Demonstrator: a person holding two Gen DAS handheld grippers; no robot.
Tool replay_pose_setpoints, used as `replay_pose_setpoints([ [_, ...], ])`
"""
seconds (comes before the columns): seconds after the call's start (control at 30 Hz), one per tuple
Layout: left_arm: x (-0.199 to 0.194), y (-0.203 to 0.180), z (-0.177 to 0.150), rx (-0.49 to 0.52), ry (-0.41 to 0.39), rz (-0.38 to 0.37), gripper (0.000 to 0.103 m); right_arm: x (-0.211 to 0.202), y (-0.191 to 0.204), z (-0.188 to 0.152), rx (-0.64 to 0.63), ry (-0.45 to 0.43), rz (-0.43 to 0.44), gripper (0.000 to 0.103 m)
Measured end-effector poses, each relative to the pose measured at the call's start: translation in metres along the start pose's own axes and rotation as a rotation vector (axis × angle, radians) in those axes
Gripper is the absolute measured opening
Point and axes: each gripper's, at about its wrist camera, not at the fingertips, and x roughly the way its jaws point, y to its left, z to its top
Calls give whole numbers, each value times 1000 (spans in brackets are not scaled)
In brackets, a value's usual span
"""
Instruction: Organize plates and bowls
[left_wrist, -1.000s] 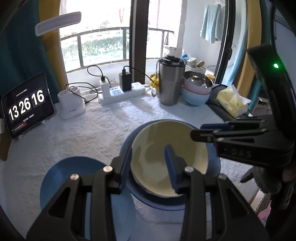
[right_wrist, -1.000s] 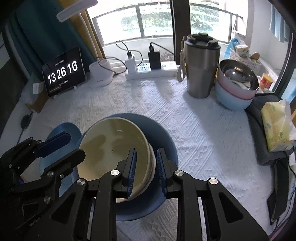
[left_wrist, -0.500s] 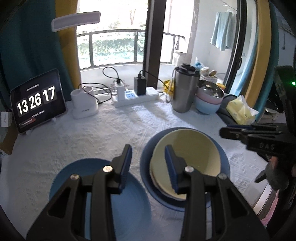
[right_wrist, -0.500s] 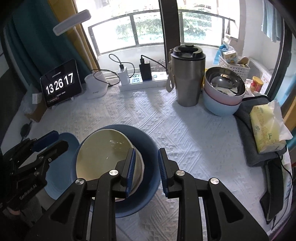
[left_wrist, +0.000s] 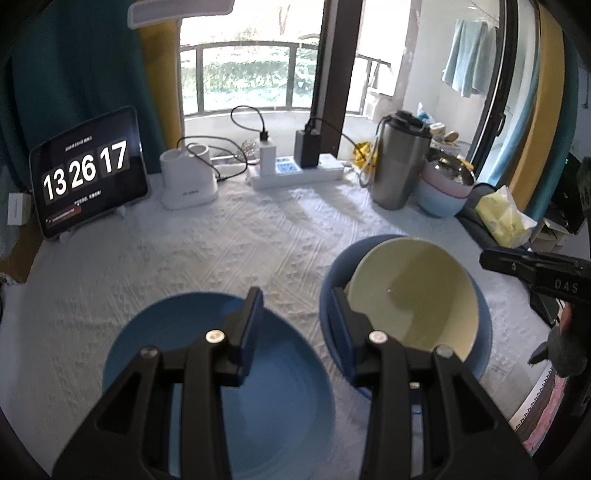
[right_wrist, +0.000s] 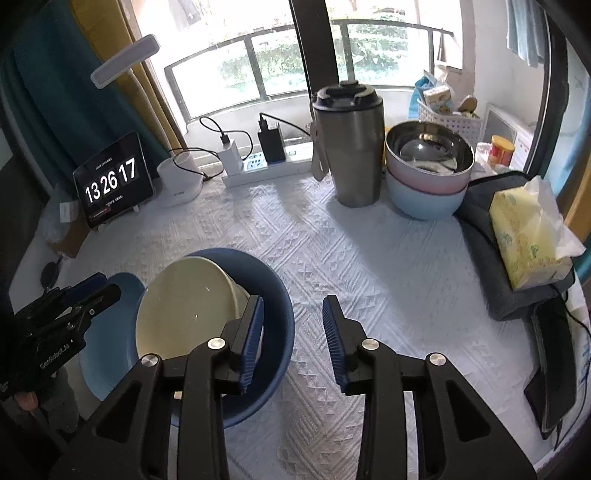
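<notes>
A cream bowl (left_wrist: 410, 295) sits tilted inside a larger dark blue bowl (left_wrist: 480, 328) on the white cloth; both also show in the right wrist view, the cream bowl (right_wrist: 184, 306) and the blue bowl (right_wrist: 273, 295). A blue plate (left_wrist: 280, 391) lies to their left, and shows at the left edge of the right wrist view (right_wrist: 107, 354). My left gripper (left_wrist: 297, 325) is open and empty, above the gap between plate and bowls. My right gripper (right_wrist: 293, 328) is open and empty, above the blue bowl's right rim.
At the back right stand a steel tumbler (right_wrist: 349, 147) and a stack of a steel, a pink and a light blue bowl (right_wrist: 428, 173). A tissue pack (right_wrist: 528, 240) lies on a dark cloth at the right. A clock tablet (left_wrist: 86, 173), charger and power strip (left_wrist: 295, 173) line the back.
Both grippers pulled back and up from the cream bowl. The right gripper opened, letting go of the cream bowl's rim, and shifted right. The left gripper shifted left toward the blue plate.
</notes>
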Motion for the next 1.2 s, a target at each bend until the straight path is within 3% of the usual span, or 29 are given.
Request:
replay_pose_setpoints([
  [1.1, 32, -12, -9, 53, 87, 28, 40, 57, -15, -15, 53, 119, 54, 36],
  [1.2, 32, -14, -8, 68, 85, 39, 40, 58, -21, -17, 79, 118, 80, 40],
])
